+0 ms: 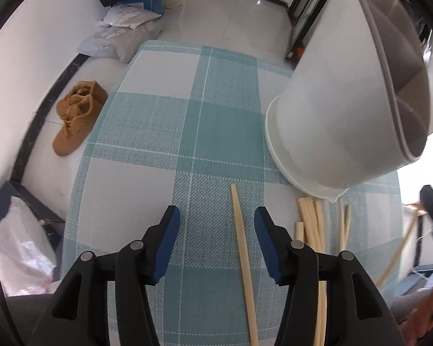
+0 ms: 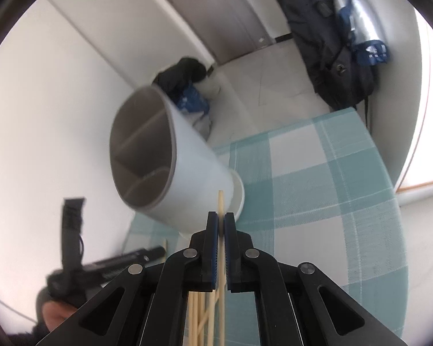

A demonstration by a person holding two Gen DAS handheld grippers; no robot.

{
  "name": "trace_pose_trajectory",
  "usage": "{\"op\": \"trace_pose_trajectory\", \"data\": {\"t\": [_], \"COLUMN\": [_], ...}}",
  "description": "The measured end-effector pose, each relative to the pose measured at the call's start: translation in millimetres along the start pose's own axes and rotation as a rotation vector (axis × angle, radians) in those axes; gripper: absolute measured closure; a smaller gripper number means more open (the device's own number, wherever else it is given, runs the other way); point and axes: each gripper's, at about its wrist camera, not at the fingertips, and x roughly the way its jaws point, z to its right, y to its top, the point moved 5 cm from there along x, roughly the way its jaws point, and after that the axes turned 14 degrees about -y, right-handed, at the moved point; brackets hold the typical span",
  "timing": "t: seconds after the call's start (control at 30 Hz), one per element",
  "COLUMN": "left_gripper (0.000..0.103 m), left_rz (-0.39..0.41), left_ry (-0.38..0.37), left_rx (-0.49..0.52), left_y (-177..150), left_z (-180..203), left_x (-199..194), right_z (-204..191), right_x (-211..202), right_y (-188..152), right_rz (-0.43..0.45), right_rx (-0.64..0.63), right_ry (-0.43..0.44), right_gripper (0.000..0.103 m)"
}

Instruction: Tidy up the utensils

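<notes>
Left gripper (image 1: 216, 240), jaws apart and empty, above a single chopstick (image 1: 243, 259) lying on the checked cloth (image 1: 158, 132). Right gripper (image 2: 221, 225) clamped on one chopstick (image 2: 220, 201) — beside the white divided holder (image 2: 164, 161) (more chopsticks (image 1: 311, 225) lie at its base).

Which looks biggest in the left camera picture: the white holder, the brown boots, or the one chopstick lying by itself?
1. White holder, but it sits nearest the camera, so that helps it.
2 and 3. Brown boots and lone chopstick: unsure. The chopstick runs longer, the boots look bulkier and lie farther away.
</notes>
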Motion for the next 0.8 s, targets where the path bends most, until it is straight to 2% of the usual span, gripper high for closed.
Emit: {"op": "trace_pose_trajectory", "data": {"t": [0.13,0.3,0.33,0.37,0.43,0.53,0.67,0.73,0.8], "left_gripper": [0.055,0.056,0.065,0.083,0.1,0.102,0.102,0.102,0.102], "left_rz": [-0.005,0.004,0.013,0.021,0.025,0.036,0.082,0.137,0.199], "left_ry": [0.129,0.134,0.138,0.139,0.13,0.114,0.046,0.037,-0.011], "left_rx": [0.07,0.066,0.066,0.066,0.063,0.051,0.026,0.052,0.073], "left_y": [-5,-4,-4,-2,-2,2,10,13,13], "left_z": [10,7,6,6,6,6,8,13,23], "left_x": [7,9,7,7,6,8,3,-10,-27], "right_z": [2,5,7,7,8,7,-2,-6,-10], "right_x": [-12,-24,-25,-26,-28,-32,-46,-51,-57], "right_y": [6,9,9,10,9,9,9,9,8], "right_rz": [0.04,0.075,0.078,0.082,0.088,0.1,0.138,0.158,0.183], "right_rx": [0.009,0.018,0.02,0.02,0.019,0.015,-0.014,-0.033,-0.057], "right_ry": [0.007,0.024,0.026,0.027,0.023,0.023,0.025,0.023,0.018], "right_gripper": [0.1,0.099,0.099,0.099,0.099,0.099,0.099,0.099,0.1]}}
